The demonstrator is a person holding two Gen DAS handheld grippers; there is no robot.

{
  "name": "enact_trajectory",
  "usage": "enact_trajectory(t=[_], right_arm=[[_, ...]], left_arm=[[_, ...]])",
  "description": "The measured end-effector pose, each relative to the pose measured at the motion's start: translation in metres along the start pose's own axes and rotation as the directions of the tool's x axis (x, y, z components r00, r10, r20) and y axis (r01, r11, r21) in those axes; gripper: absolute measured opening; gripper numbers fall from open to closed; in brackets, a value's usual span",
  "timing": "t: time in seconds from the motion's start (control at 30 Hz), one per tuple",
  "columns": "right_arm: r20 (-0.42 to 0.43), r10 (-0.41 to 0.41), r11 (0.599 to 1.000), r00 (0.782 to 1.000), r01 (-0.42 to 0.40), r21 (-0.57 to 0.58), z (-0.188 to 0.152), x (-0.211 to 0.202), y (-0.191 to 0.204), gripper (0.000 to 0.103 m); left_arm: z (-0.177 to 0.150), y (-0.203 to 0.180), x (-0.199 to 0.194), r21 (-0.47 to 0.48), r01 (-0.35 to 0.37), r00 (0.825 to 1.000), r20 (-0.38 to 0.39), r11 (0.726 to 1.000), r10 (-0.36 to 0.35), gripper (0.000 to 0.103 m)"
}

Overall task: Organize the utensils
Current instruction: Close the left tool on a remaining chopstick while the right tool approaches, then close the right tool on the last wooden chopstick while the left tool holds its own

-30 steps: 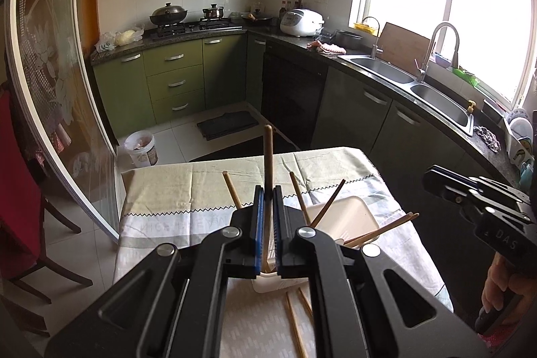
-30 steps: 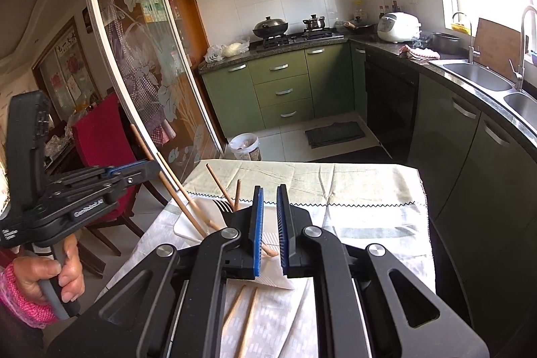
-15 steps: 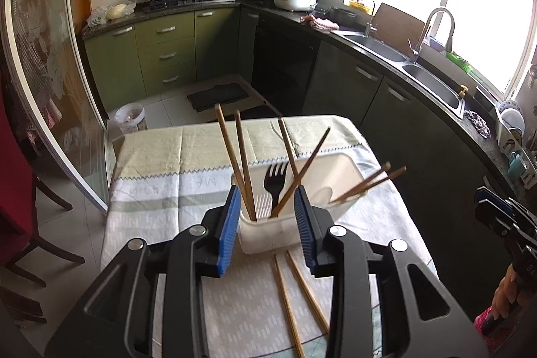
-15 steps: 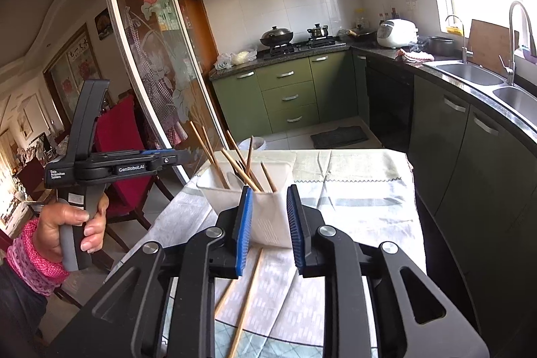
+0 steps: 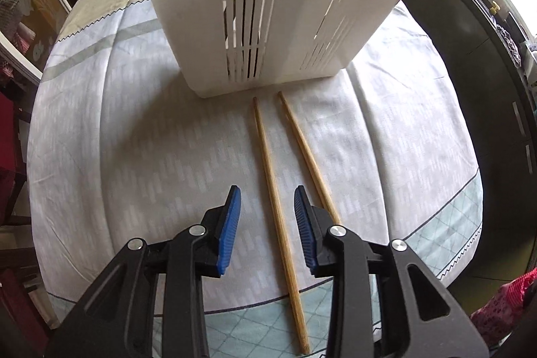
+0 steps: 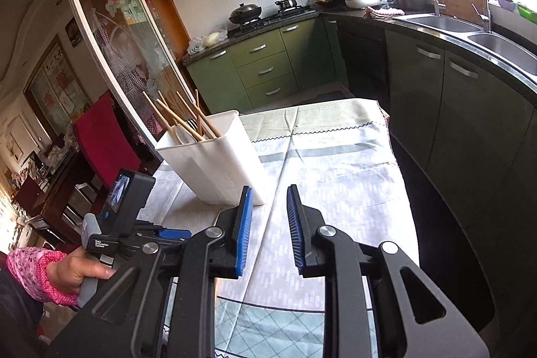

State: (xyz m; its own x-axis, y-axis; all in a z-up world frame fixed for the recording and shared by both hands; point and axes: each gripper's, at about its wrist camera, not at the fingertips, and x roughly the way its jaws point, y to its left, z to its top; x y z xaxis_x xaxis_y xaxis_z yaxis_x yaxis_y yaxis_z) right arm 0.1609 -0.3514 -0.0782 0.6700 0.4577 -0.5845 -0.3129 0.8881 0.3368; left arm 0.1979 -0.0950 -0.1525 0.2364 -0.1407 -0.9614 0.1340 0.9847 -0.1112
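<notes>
A white slotted utensil holder (image 5: 268, 5) stands on the tablecloth; in the right wrist view the holder (image 6: 214, 166) has several wooden chopsticks (image 6: 178, 119) standing in it. Two loose wooden chopsticks lie on the cloth in front of it: the left chopstick (image 5: 273, 190) runs between my left gripper's jaws, the right chopstick (image 5: 303, 146) passes under the right jaw. My left gripper (image 5: 266, 200) is open, low over the cloth. My right gripper (image 6: 268, 197) is open and empty, above the table right of the holder.
The table with its pale cloth (image 6: 335, 163) ends close to dark green cabinets (image 6: 453, 109) and a sink (image 6: 503, 46) on the right. A red chair (image 6: 100, 136) and a glass sliding door (image 6: 110, 39) stand on the left. The left hand-held unit (image 6: 127, 223) is beside my right gripper.
My left gripper let go of a chopstick into the holder, opened, then dropped down and forward over the two loose chopsticks. My right gripper opened and moved right.
</notes>
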Motion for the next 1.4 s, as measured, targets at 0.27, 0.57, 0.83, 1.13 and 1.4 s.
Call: enact_trajectory(t=[0.27,0.57,0.83,1.13,1.4], right_arm=[[0.002,0.001,1.000,1.000,-0.001,0.020,-0.001,-0.003,-0.007,0.022],[-0.051,0.032,0.999,0.998,-0.033,-0.010,-0.009,0.017,0.014,0.027],[-0.305,-0.016,0.989,0.952,-0.030,-0.147,-0.047,0.108,0.061,0.028],[-0.421,-0.134,0.958,0.897,0.009,-0.287,-0.075,0.202,0.115,0.027],[-0.420,-0.222,0.940,0.880,0.079,-0.332,-0.078,0.228,0.128,0.027]], left_arm=[[0.006,-0.010,0.017,-0.022,-0.059,0.998,-0.022,0.998,0.058,0.024],[-0.004,-0.007,0.017,-0.033,-0.058,0.998,0.007,0.998,0.058,0.007],[-0.023,0.034,0.009,-0.080,-0.069,0.997,0.038,0.994,0.072,0.007],[-0.032,0.061,0.004,-0.116,-0.063,0.997,0.045,0.991,0.069,0.007],[-0.032,0.071,0.002,-0.122,-0.047,0.997,0.052,0.991,0.054,0.007]])
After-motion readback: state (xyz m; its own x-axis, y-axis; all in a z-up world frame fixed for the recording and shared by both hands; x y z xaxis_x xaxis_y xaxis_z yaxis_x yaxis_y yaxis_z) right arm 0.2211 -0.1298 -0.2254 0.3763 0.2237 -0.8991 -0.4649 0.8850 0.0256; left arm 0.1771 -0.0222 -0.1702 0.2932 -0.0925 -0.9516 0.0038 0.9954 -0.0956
